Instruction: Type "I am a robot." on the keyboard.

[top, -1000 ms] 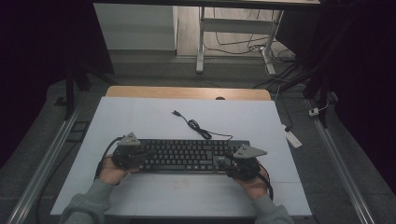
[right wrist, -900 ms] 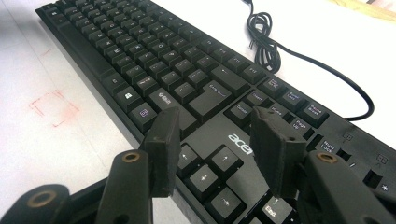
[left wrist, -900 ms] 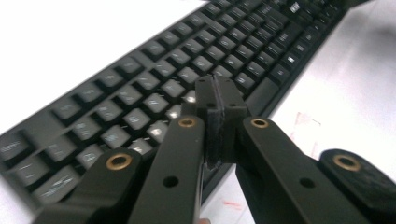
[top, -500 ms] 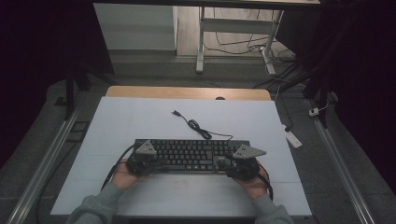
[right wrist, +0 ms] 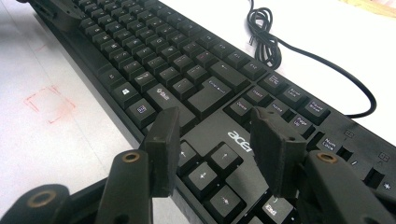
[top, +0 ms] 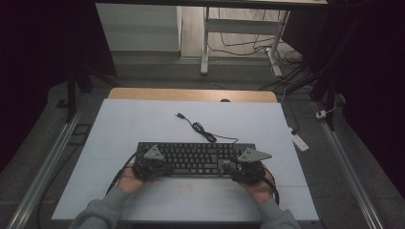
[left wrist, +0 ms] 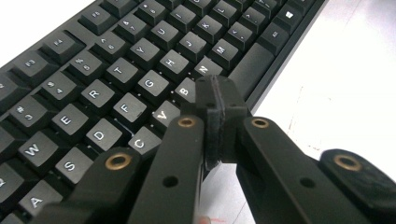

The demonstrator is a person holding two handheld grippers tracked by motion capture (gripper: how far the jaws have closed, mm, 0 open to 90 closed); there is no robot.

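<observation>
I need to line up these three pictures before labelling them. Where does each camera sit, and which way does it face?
High view: above the person's side, looking forward and down on the table; forearms, left gripper, right gripper.
Left gripper view: rides the left gripper, closed jaws over the letter keys.
Right gripper view: rides the right gripper, parted jaws over the arrow keys.
All share the keyboard; high and right gripper views share its cable.

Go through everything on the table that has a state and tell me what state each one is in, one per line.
Keyboard: flat on the table, keys up, not lifted.
Keyboard cable: unplugged, partly coiled, plug end lying loose on the table.
Left claw: shut, empty, tip over the B and N keys.
Right claw: open, empty, over the arrow keys.
</observation>
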